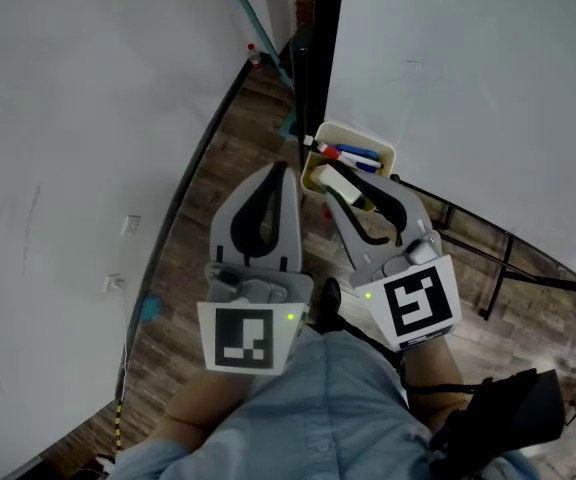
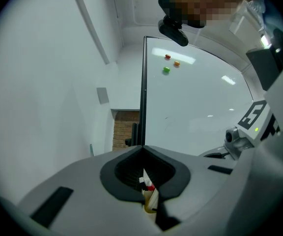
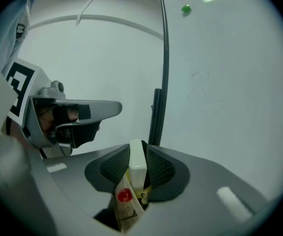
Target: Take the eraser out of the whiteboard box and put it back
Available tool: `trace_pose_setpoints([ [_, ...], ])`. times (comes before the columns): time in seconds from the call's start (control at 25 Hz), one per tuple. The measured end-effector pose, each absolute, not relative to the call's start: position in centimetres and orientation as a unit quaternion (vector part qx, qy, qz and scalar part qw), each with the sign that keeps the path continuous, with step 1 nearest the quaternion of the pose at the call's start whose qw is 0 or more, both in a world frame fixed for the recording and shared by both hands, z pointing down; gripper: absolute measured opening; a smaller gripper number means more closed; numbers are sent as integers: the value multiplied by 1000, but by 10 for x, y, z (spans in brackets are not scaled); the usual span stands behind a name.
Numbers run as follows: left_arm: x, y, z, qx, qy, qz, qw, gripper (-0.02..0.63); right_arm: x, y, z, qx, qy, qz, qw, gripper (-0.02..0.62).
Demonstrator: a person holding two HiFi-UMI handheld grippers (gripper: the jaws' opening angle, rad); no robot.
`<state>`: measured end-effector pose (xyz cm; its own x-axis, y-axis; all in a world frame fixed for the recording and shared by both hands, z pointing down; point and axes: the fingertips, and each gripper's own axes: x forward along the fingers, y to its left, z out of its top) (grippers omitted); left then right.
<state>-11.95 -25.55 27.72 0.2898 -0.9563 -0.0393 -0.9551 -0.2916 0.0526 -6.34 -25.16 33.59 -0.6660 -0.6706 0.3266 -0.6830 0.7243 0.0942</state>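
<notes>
In the head view, my right gripper (image 1: 346,184) is shut on the white eraser (image 1: 334,181), held just above the cream whiteboard box (image 1: 370,144). The box hangs at the whiteboard's lower corner with red and blue markers (image 1: 353,155) inside. The right gripper view shows the eraser (image 3: 137,165) upright between the ribbed pads of that gripper (image 3: 138,150), with a red marker cap (image 3: 124,195) and the box below. My left gripper (image 1: 281,171) hovers beside the box to its left, its jaws shut on nothing. From the left gripper (image 2: 142,149) the box (image 2: 150,201) shows through the gap beneath the tips.
A large whiteboard (image 1: 468,68) stands on the right on a black frame (image 1: 508,258). A white wall (image 1: 68,168) runs along the left, with wooden floor (image 1: 218,178) between them. Coloured magnets (image 2: 167,70) stick high on the board.
</notes>
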Motion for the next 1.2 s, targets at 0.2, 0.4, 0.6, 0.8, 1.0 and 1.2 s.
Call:
trace_pose_setpoints([
  [0.2, -108, -236, 260, 798, -601, -42, -10, 5, -52, -237, 298, 373, -919, -11, 127, 103],
  [0.4, -94, -220, 241, 793, -605, -60, -37, 5, -40, -226, 265, 371, -921, -52, 102, 103],
  [0.6, -86, -202, 230, 788, -610, -63, -53, 5, -27, -211, 240, 372, -924, -61, 71, 103],
  [0.8, -81, -192, 221, 785, -612, -68, -65, 5, -19, -205, 225, 367, -925, -78, 56, 103],
  [1.0, -79, -190, 214, 783, -614, -72, -75, 5, -15, -203, 218, 364, -926, -85, 49, 103],
  [1.2, -78, -188, 211, 782, -614, -74, -77, 5, -15, -201, 214, 360, -928, -88, 41, 103],
])
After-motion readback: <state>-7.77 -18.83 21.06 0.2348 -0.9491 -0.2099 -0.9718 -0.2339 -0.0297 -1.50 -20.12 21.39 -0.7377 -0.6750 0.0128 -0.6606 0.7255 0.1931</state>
